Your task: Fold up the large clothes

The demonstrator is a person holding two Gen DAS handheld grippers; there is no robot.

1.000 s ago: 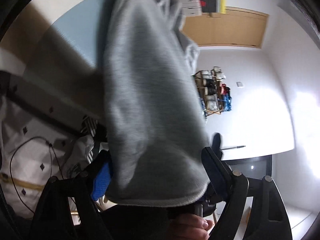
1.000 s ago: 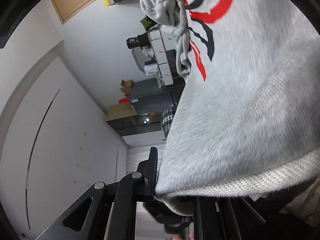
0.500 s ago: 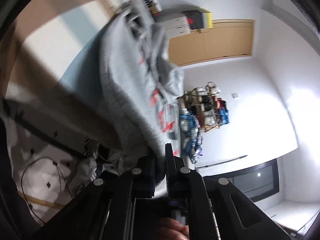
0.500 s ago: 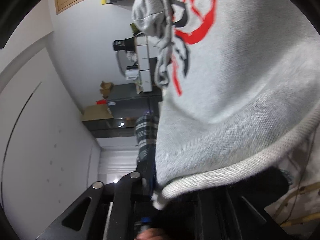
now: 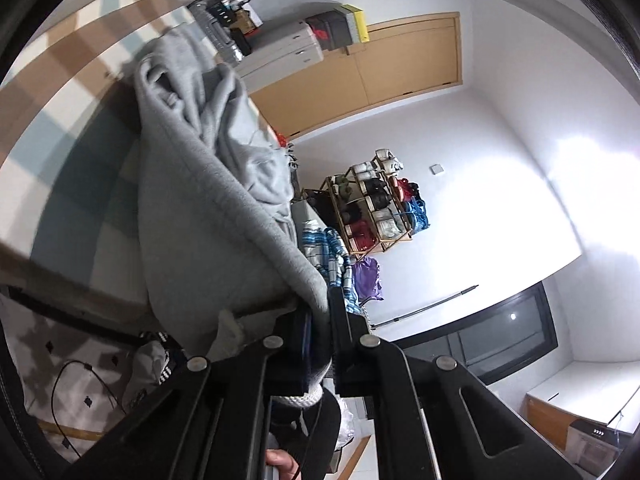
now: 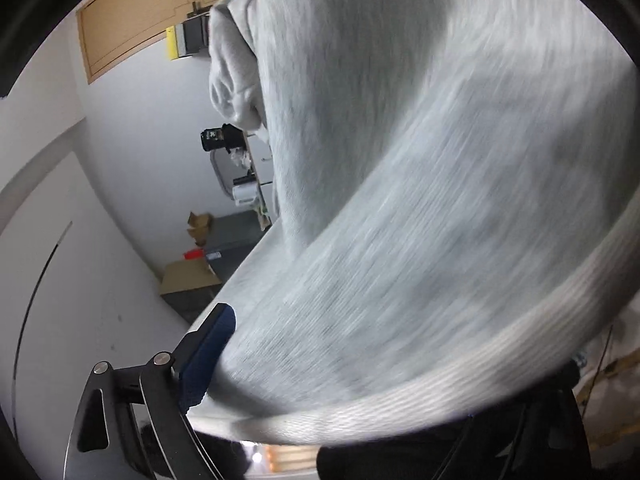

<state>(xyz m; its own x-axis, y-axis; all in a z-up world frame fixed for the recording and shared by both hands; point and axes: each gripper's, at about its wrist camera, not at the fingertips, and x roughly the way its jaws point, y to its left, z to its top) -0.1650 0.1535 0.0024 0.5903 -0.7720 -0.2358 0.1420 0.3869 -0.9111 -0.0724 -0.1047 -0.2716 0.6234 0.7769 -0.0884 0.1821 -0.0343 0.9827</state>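
Since half a second ago, the grey sweatshirt [image 6: 420, 200] has swung across the right wrist view, and its red and black print no longer shows; only blurred grey knit and the pale ribbed hem [image 6: 400, 412] remain. On the left wrist view the garment [image 5: 200, 200] now hangs clearer, with a striped surface [image 5: 60, 120] of brown, white and blue behind it.

The left gripper [image 5: 320, 336] has its jaws nearly together, pinching a fold of the sweatshirt; the cloth rises ahead of the jaws and to their left. Below the jaws, a bit of ribbed edge and a fingertip show.

The right gripper [image 6: 320, 360] is mostly hidden. Only its left finger [image 6: 204, 364] with a blue pad shows, pressed against the cloth; the other finger is covered by fabric, so whether the jaws are gripping cannot be told. Motion blur smears the knit.

Right of the left jaws, a wooden rack [image 5: 376, 208] holds shoes in white, black, red and blue. Further ahead, boxes [image 5: 320, 36] sit stacked before a wooden door [image 5: 380, 68].
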